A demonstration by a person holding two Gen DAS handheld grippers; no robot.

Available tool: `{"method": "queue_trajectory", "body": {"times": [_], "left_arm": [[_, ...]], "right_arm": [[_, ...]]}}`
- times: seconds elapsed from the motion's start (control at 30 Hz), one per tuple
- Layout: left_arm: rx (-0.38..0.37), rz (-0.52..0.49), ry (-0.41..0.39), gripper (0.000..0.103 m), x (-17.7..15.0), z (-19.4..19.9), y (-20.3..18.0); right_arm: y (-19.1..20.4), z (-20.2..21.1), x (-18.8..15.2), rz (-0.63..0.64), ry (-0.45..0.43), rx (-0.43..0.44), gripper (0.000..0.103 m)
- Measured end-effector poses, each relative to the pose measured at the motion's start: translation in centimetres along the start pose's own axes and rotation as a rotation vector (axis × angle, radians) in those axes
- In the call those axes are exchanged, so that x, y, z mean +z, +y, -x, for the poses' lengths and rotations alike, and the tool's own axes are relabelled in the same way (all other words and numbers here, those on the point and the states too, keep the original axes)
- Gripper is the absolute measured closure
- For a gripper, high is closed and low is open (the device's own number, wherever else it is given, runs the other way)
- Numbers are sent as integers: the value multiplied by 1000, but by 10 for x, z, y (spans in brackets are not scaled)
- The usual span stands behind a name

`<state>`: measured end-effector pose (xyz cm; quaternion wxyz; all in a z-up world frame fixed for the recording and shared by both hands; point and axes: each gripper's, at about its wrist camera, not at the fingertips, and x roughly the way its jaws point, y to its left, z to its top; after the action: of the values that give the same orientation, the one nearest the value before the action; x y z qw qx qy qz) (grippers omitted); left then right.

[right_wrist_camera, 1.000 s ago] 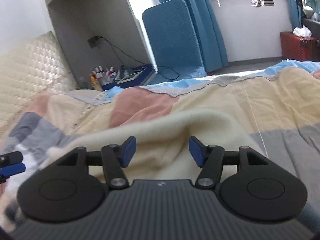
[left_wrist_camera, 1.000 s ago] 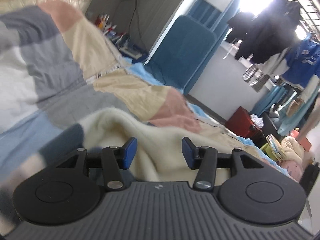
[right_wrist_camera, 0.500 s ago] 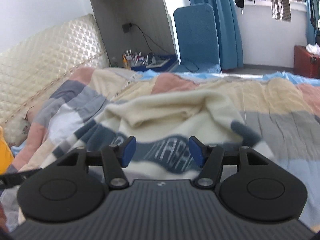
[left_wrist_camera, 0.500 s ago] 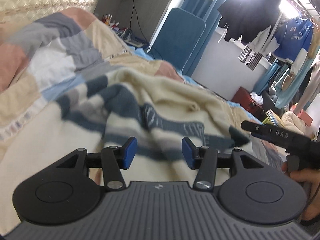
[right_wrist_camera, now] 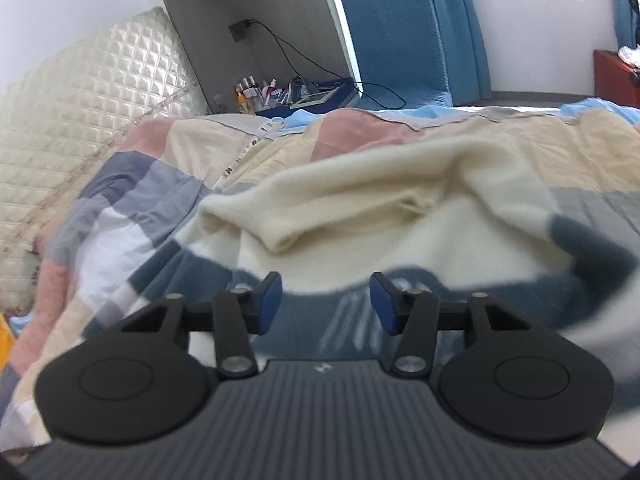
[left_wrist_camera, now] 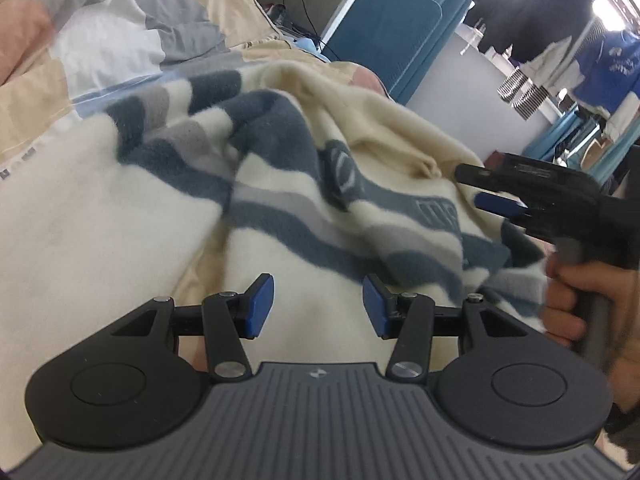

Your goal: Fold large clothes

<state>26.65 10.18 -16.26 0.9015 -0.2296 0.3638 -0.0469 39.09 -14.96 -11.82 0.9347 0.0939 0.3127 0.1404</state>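
Left wrist: right tongs [left_wrist_camera: 486, 194] over sweater [left_wrist_camera: 280, 184]

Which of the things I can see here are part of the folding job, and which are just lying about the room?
Part of the job:
- cream sweater with blue-grey stripes, crumpled on the bed
- left gripper, jaws open above it
- right gripper, jaws open, just been closing, nothing between them

Just lying about:
- patchwork quilt
- blue chair
- hanging clothes
- bottles
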Motion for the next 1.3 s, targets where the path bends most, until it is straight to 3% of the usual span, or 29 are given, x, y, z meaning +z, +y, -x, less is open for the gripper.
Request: {"method": "queue_trajectory", "body": {"times": [0.13, 0.23, 0.33, 0.53, 0.63, 0.77, 1.0, 1.3], "left_arm": [[10, -6, -26, 48, 8, -15, 8], [13, 4, -48, 48, 13, -24, 14], [-2, 33, -74, 48, 18, -29, 23], [-10, 118, -119, 48, 27, -40, 51], [-30, 164, -111, 48, 30, -50, 63], [-25, 130, -122, 48, 30, -57, 61], [-13, 111, -125, 48, 28, -58, 55], [-12, 83, -123, 48, 18, -31, 34]], "right_arm": [[16, -62, 6, 97, 16, -48, 59], [17, -113, 10, 121, 66, -140, 69], [13, -153, 15, 172, 39, -256, 70], [8, -192, 50, 182, -155, -281, 70], [-2, -209, 69, 141, -170, -283, 70], [-10, -221, 71, 117, -144, -272, 70], [-10, -175, 58, 76, -92, -191, 68], [-46, -14, 39, 91, -18, -152, 67]]}}
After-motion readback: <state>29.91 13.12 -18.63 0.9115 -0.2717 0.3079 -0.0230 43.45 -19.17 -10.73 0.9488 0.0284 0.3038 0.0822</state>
